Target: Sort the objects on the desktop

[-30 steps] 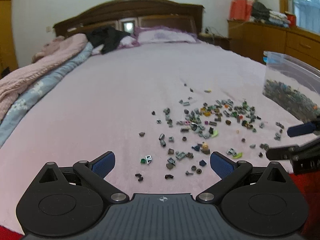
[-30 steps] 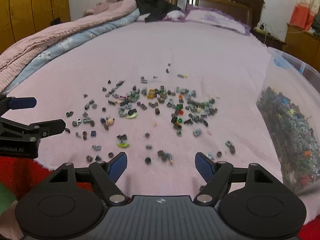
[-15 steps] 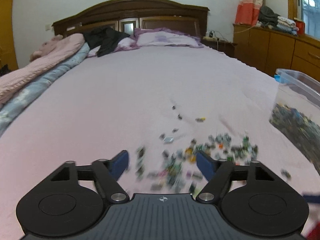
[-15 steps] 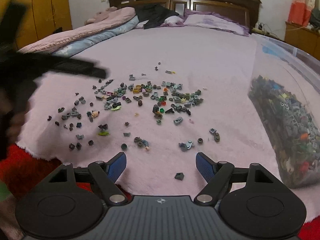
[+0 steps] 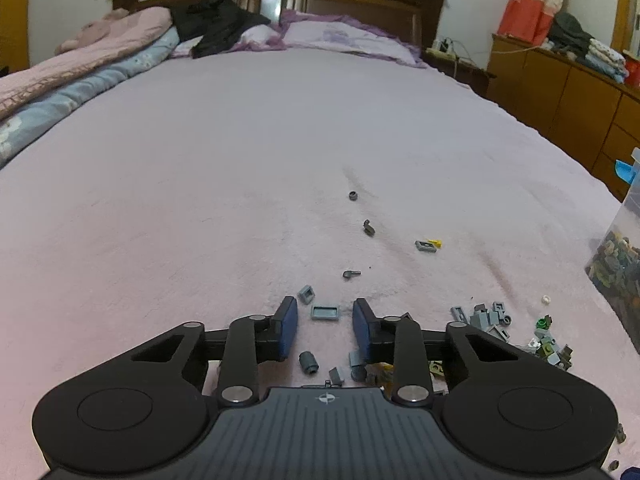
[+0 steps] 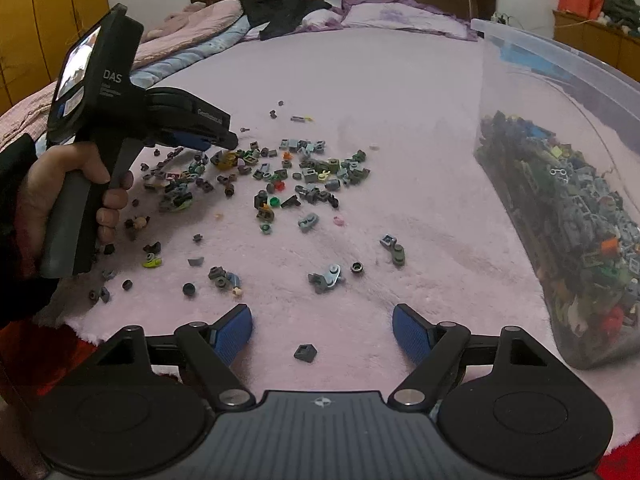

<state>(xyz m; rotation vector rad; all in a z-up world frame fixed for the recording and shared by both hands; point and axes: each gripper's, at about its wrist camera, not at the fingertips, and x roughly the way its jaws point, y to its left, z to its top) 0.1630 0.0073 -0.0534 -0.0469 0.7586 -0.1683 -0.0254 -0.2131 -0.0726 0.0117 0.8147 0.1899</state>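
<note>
- Between the blue pads of the left gripper (image 5: pixel 325 326), seen from the left wrist, lay a flat grey frame piece (image 5: pixel 325 313); the jaws were part-spread around it and not yet touching it, so it sat loose on the pink bedspread (image 5: pixel 200 200)
- A judgement: the frame piece was thin and lay flat in the plush pile, so the pads could have closed over its top and skidded off, or pinched fabric along with it
- Close by sat a small grey square piece (image 5: pixel 306 294) just beyond the left pad and a dark cylinder (image 5: pixel 308 362) nearer the camera; a sloppy close might have nudged either one or caught two pieces at once
- Off to the right, the clear bin (image 5: pixel 618 256) was only partly in frame, so a carry toward it would have started half-blind from this view

- From the right wrist, the right gripper (image 6: pixel 322 334) hung wide apart and empty above the near edge of the bed, with a dark sloped brick (image 6: pixel 305 353) lying between its fingers on the bedspread (image 6: pixel 400 100)
- The left hand (image 6: pixel 60 192) and its tool (image 6: pixel 120 128) reached over the scattered pile of bricks (image 6: pixel 280 176); the two grippers working near each other risked a bump that would scatter pieces
- The bin (image 6: pixel 560 184) stood just beside the right finger, already heaped; a piece dropped short of its rim could have bounced back onto the bed, or rolled off the edge toward the red floor covering (image 6: pixel 624 460)
</note>
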